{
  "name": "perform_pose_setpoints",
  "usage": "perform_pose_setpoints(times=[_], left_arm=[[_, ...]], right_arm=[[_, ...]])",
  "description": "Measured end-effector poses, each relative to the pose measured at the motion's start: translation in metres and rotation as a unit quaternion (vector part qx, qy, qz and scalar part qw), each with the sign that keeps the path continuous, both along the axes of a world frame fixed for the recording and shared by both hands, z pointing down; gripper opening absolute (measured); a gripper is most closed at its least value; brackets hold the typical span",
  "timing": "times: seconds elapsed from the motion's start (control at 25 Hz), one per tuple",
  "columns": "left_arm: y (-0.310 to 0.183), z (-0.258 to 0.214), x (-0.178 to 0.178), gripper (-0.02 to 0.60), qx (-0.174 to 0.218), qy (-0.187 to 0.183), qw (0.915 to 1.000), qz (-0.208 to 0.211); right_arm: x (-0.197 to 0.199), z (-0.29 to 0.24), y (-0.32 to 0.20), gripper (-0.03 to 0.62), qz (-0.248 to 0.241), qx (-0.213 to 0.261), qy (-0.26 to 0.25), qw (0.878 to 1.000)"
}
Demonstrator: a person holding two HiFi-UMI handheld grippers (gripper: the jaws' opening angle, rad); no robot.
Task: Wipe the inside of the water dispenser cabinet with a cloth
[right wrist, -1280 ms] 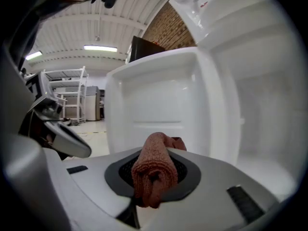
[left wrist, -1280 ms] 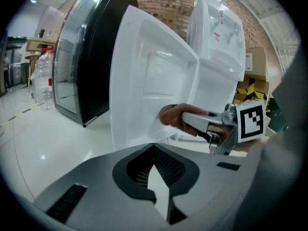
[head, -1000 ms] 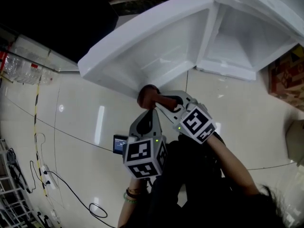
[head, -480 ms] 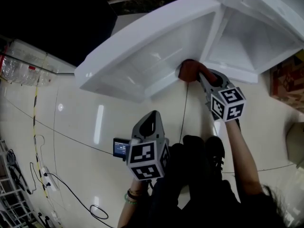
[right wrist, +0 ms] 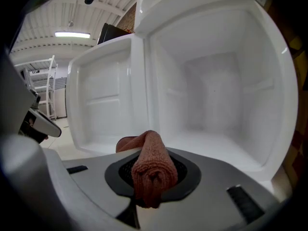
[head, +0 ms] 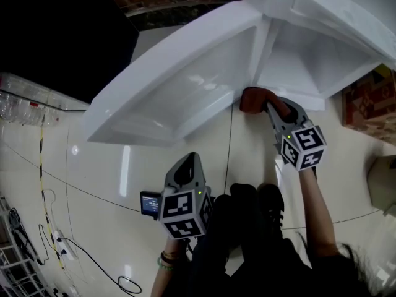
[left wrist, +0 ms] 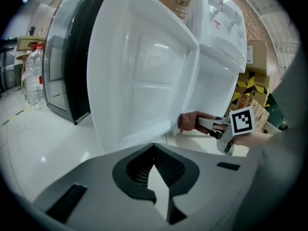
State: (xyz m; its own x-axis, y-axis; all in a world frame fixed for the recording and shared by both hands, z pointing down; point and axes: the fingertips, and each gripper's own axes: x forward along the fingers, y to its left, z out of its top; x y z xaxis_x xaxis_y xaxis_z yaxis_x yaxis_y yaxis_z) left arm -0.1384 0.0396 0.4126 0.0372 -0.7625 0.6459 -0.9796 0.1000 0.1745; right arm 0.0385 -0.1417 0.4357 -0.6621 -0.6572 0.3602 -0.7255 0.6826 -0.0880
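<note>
Two jaws of the right gripper (right wrist: 149, 179) clamp a rolled reddish cloth (right wrist: 152, 155). Its free end lies at the cabinet's (right wrist: 269, 105) lower front edge, by the hinge of the open door (right wrist: 96, 105). Past the cloth, the white cavity stands open. The left gripper (left wrist: 154, 149), tips together and empty, hangs apart from the door.

cabinet (head: 309, 60) top beyond frame edge

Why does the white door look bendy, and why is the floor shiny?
Left gripper view: the wide-angle lens curves the cabinet door and darkens the corners. Head view: lights glare off the glossy floor. Right gripper view: the cloth looks sharp.
</note>
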Motion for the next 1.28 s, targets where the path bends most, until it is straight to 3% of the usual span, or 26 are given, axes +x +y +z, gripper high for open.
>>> perform_pose_setpoints(times=[0.2,0.36,0.52,0.76,0.88,1.08,1.28], left_arm=[[-0.013,0.005,0.002,0.003,-0.009,-0.004,0.9999,0.013],[-0.024,0.006,0.011,0.003,-0.011,-0.011,0.9993,0.035],[-0.027,0.013,0.012,0.003,-0.022,-0.011,0.9987,0.044],[-0.037,0.015,0.011,0.003,-0.027,-0.010,0.9985,0.046],[-0.043,0.015,0.014,0.003,-0.025,-0.007,0.9983,0.052],[-0.045,0.018,0.014,0.003,-0.026,-0.002,0.9981,0.056],[-0.043,0.019,0.007,0.003,-0.026,0.002,0.9985,0.047]], right_arm=[[0.056,-0.030,-0.046,0.075,0.081,0.023,-0.013,0.996],[0.067,-0.040,-0.088,0.075,0.102,0.032,-0.014,0.994],[0.048,-0.032,-0.122,0.075,0.097,0.026,-0.005,0.995],[-0.010,-0.020,-0.139,0.075,0.051,0.009,-0.019,0.998],[-0.012,-0.006,-0.143,0.075,0.053,-0.009,-0.010,0.998],[0.033,0.006,-0.157,0.076,0.119,-0.020,0.022,0.992],[0.097,0.011,-0.161,0.077,0.203,-0.020,0.056,0.977]])
